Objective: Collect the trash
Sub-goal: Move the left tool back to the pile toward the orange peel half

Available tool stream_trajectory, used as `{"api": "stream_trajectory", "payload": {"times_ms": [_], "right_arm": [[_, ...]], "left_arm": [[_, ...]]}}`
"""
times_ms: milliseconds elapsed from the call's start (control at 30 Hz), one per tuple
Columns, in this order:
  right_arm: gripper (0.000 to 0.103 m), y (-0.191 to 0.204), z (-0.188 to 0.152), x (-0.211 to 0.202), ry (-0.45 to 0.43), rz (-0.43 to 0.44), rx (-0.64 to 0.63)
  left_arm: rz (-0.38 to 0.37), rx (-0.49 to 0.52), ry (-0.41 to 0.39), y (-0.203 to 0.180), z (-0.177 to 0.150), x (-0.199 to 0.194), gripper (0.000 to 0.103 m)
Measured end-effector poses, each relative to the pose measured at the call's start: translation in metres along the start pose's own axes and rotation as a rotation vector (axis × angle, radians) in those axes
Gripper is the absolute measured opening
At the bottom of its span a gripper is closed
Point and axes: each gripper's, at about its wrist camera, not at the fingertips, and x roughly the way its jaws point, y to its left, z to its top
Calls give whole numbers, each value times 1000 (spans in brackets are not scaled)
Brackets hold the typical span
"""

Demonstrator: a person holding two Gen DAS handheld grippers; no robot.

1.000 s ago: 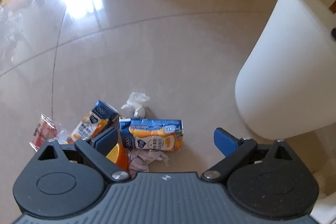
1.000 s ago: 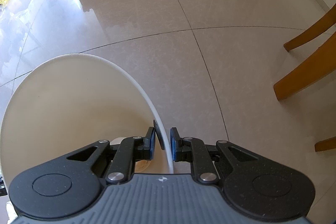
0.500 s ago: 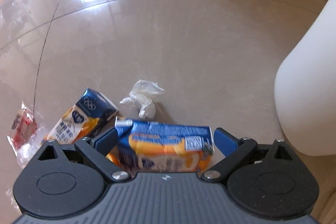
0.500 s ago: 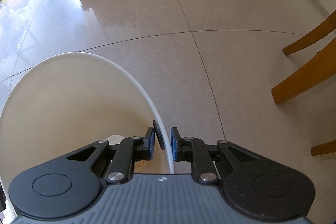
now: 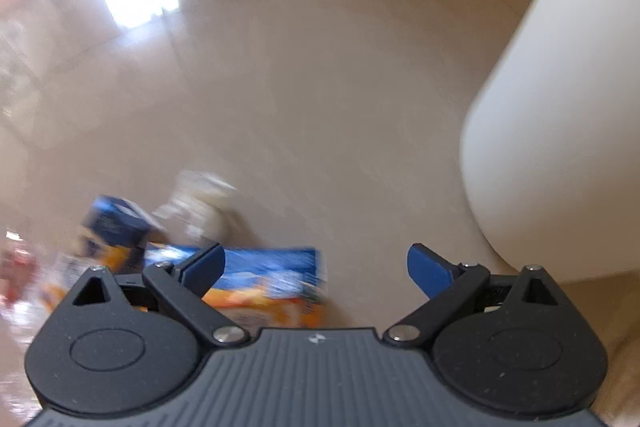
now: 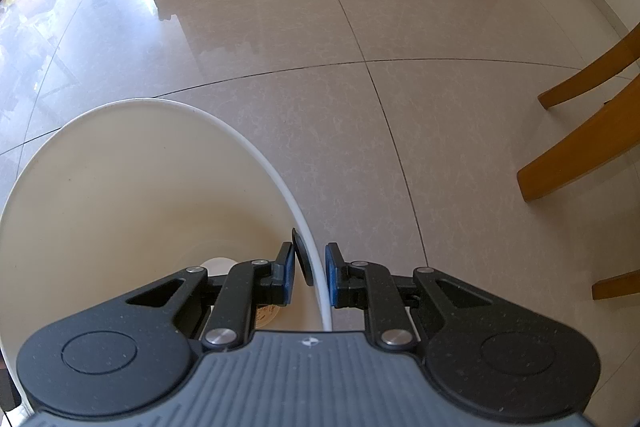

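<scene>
The right gripper pinches the round white plastic bin's rim. The left gripper gapes wide over a blue-orange carton left of the bin; bare floor lies beyond.

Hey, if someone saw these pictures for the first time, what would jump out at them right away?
Probably the big white bin: the right gripper is shut on its rim, near the bottom of the right wrist view. Next, the litter in the blurred left wrist view: a blue and orange carton lies on the floor between the fingers of the open left gripper, with a white wad just beyond it.
</scene>
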Motion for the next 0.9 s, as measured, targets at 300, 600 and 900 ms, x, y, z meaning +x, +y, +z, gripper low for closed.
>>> {"api": "stream_trajectory", "payload": {"times_ms": [300,600,900], "right_arm": [[19,-2,-1,0,0,15,8],[20,4,-1,0,-1,-2,-1],[20,9,-3,0,-4,-11,-7]], "left_arm": [[38,-11,42,44,-44,-12,98],[49,90,98,43,-52,15,98],[-83,50,140,21,-72,20,98]]}}
